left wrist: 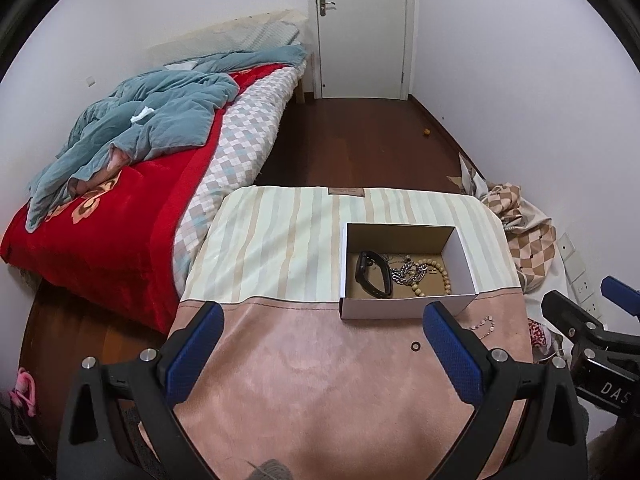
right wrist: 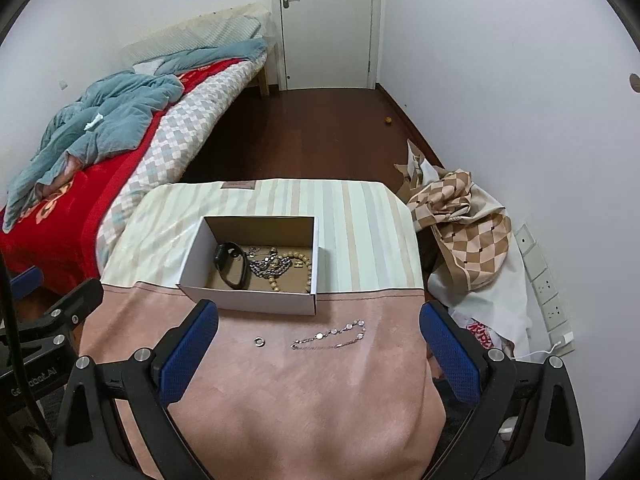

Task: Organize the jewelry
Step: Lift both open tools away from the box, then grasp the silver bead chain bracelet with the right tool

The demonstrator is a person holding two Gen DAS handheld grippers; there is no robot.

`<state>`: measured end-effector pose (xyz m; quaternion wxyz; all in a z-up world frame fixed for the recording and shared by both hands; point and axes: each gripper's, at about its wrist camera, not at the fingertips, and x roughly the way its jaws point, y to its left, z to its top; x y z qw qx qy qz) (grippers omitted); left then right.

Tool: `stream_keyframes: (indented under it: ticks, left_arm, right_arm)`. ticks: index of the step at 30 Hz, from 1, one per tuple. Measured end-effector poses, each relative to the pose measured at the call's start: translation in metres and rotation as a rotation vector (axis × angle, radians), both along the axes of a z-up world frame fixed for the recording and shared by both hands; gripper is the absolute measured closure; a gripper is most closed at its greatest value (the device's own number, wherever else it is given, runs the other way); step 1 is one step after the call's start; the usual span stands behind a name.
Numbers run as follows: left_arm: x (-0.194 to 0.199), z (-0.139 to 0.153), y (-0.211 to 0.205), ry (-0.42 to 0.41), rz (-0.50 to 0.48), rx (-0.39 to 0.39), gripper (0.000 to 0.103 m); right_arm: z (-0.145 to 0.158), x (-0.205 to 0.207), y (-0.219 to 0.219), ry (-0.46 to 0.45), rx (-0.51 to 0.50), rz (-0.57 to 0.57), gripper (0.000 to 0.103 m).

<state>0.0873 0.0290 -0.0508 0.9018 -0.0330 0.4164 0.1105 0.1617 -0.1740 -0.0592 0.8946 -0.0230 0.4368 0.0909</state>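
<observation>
An open white cardboard box (left wrist: 464,264) (right wrist: 248,300) sits on the cloth-covered table and holds a black watch band (left wrist: 374,274) (right wrist: 231,266), a silver chain (left wrist: 406,272) (right wrist: 270,268) and a wooden bead bracelet (left wrist: 436,276) (right wrist: 298,270). A silver link bracelet (right wrist: 332,336) (left wrist: 484,326) and a small ring (right wrist: 259,342) (left wrist: 415,346) lie on the pink cloth in front of the box. My left gripper (left wrist: 324,316) is open and empty, left of the ring. My right gripper (right wrist: 320,316) is open and empty, above the bracelet and ring.
The table cloth is pink (right wrist: 300,400) near me and striped (right wrist: 360,208) at the far side. A bed (left wrist: 120,216) with red and blue bedding stands to the left. A pile of checkered fabric (right wrist: 468,216) lies at the right by the wall. A closed door (left wrist: 360,28) is behind.
</observation>
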Motion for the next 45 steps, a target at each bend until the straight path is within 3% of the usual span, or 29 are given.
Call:
stream_keyframes:
  ticks: [3, 7, 17, 26, 30, 32, 33, 34, 35, 39, 45]
  left_arm:
    - [-0.003, -0.008, -0.001, 0.004, 0.018, 0.008, 0.001]
    - [-0.001, -0.036, -0.004, 0.050, 0.031, 0.030, 0.001]
    - [0.031, -0.124, -0.020, 0.222, 0.026, 0.071, 0.001]
    - [0.056, -0.160, -0.020, 0.300, 0.031, 0.074, 0.001]
    - [0.063, -0.163, -0.019, 0.301, 0.030, 0.078, 0.001]
    - [0.065, -0.163, -0.020, 0.300, 0.026, 0.078, 0.001]
    - [0.065, -0.163, -0.022, 0.300, 0.022, 0.074, 0.001]
    - [0.066, -0.163, -0.023, 0.301, 0.019, 0.073, 0.001]
    - [0.066, -0.164, -0.025, 0.301, 0.014, 0.072, 0.001]
    - [0.066, -0.163, -0.029, 0.298, -0.003, 0.058, 0.001]
    - [0.067, -0.162, -0.037, 0.294, -0.044, -0.018, 0.001]
  right_arm:
    - [-0.003, -0.004, -0.007, 0.011, 0.036, -0.009, 0.001]
    - [-0.032, 0.000, -0.033, 0.058, 0.080, -0.067, 0.001]
    - [-0.149, 0.028, -0.093, 0.236, 0.106, -0.209, 0.003]
    - [-0.204, 0.070, -0.069, 0.266, 0.102, -0.140, 0.033]
    - [-0.209, 0.075, -0.049, 0.215, -0.001, -0.114, 0.045]
    - [-0.209, 0.074, -0.042, 0.192, -0.048, -0.101, 0.056]
    - [-0.208, 0.072, -0.040, 0.183, -0.052, -0.096, 0.069]
    - [-0.207, 0.071, -0.039, 0.181, -0.058, -0.090, 0.089]
    - [-0.206, 0.071, -0.040, 0.186, -0.064, -0.090, 0.097]
    - [-0.204, 0.068, -0.053, 0.221, 0.009, -0.101, 0.101]
    - [-0.176, 0.048, -0.066, 0.172, 0.120, -0.113, 0.100]
